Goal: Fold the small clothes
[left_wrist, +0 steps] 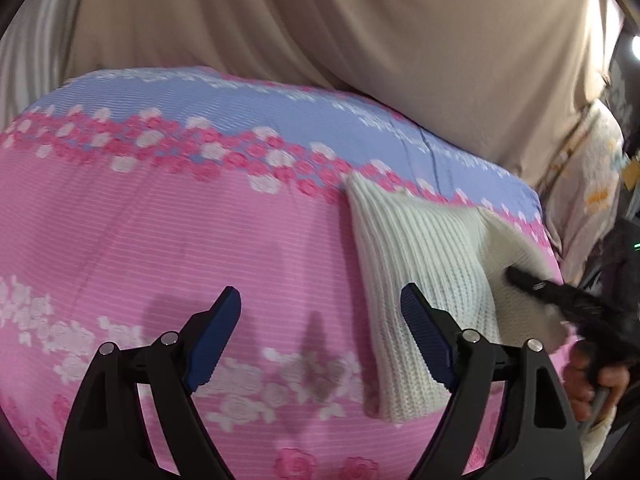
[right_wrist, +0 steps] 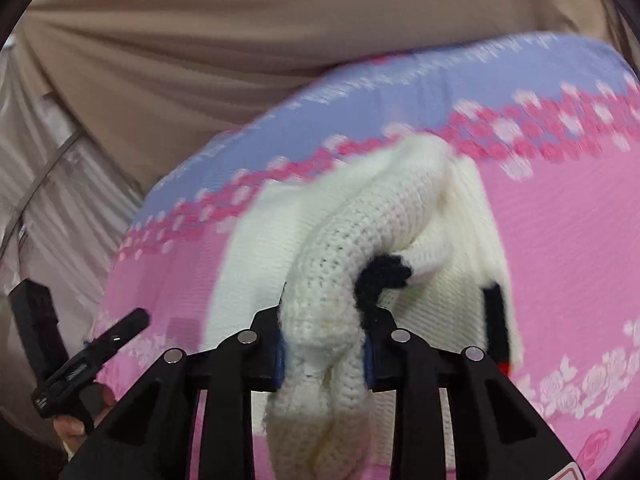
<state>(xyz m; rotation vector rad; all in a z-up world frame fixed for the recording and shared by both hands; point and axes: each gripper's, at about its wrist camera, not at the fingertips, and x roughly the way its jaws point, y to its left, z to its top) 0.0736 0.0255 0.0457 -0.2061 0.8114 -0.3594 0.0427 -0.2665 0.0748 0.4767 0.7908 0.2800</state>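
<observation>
- Your left claw (left_wrist: 320, 312) stands wide open with nothing between its blue pads (left_wrist: 214, 344); it hovers over the pink part of the bedspread (left_wrist: 140, 240).
- Your right claw (right_wrist: 325, 354) is clamped on a bunched fold of the white knitted garment (right_wrist: 360, 240), the knit squeezed tight between its two pads.
- From the right wrist view, the gripped fold rises off the bed towards the claw, while the rest of the garment lies on the bedspread beyond it.
- A bit of black trim (right_wrist: 382, 276) on the knit sits just beside the right-hand pad; a second black strip (right_wrist: 496, 320) shows at the garment's right edge.
- From the left wrist view, the garment lies to the right of your open claw, one corner reaching the band of pink and white flowers.
- The bedspread turns blue at its far side, and a beige curtain (left_wrist: 360, 40) hangs behind the bed.
- The right wrist view is blurred, so finer detail of the knit is hard to tell.
</observation>
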